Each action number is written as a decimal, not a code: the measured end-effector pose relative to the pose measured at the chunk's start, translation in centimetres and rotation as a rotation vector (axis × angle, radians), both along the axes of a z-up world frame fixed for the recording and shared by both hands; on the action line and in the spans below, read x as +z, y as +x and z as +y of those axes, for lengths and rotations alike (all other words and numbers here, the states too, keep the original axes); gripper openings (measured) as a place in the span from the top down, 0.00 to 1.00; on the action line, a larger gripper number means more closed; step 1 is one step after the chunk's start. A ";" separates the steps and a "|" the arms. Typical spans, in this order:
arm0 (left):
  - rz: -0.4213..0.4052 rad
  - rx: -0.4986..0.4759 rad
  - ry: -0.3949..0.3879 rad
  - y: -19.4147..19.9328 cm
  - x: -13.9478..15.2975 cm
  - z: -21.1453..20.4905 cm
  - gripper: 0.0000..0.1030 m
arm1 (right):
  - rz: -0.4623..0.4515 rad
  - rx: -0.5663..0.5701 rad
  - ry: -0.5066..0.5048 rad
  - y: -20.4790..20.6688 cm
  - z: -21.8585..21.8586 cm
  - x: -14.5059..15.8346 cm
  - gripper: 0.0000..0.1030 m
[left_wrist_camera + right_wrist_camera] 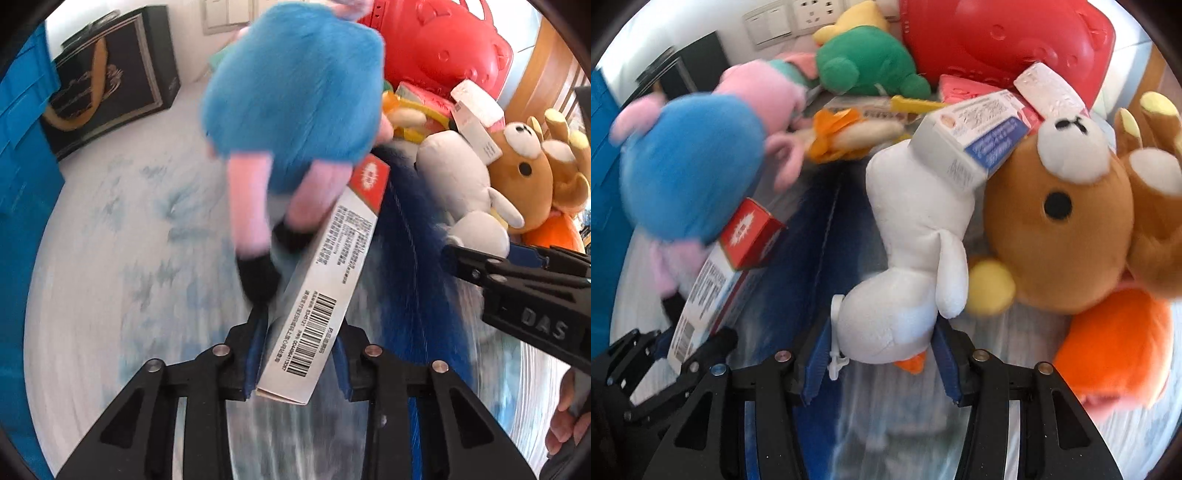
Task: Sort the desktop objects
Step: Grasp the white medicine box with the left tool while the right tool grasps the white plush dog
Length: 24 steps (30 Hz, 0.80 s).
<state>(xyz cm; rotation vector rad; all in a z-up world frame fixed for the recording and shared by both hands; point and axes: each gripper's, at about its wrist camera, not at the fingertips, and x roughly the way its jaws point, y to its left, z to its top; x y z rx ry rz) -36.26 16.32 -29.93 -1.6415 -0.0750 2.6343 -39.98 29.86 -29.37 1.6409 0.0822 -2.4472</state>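
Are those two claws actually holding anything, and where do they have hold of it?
Left gripper clamps the long box at its barcode end. Right gripper squeezes the white plush duck near its beak.

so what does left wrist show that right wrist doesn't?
Only left wrist: the black framed box standing at the wall and a bare hand at the right edge. Only right wrist: the green plush, the wall sockets and the white plush's orange beak. Both: blue plush, barcoded carton between the left gripper's pads, white plush, brown bear, red case.
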 end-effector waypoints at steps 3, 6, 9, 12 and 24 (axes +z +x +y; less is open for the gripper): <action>-0.031 0.013 -0.006 2.3 -0.2 -0.2 0.74 | -0.034 0.042 -0.012 2.6 0.0 0.2 0.51; -0.055 0.041 0.016 4.4 0.0 -0.9 0.75 | -0.053 0.075 0.003 5.3 0.0 0.0 0.51; -0.055 0.055 0.010 7.0 0.4 -1.2 0.75 | -0.077 0.092 0.007 7.7 0.4 -0.1 0.51; -0.062 0.071 0.022 9.2 1.0 -1.2 0.75 | -0.089 0.099 0.006 9.2 0.8 0.0 0.47; -0.077 0.064 -0.005 4.5 0.9 -0.9 0.74 | -0.038 0.041 0.000 8.4 2.2 2.3 0.27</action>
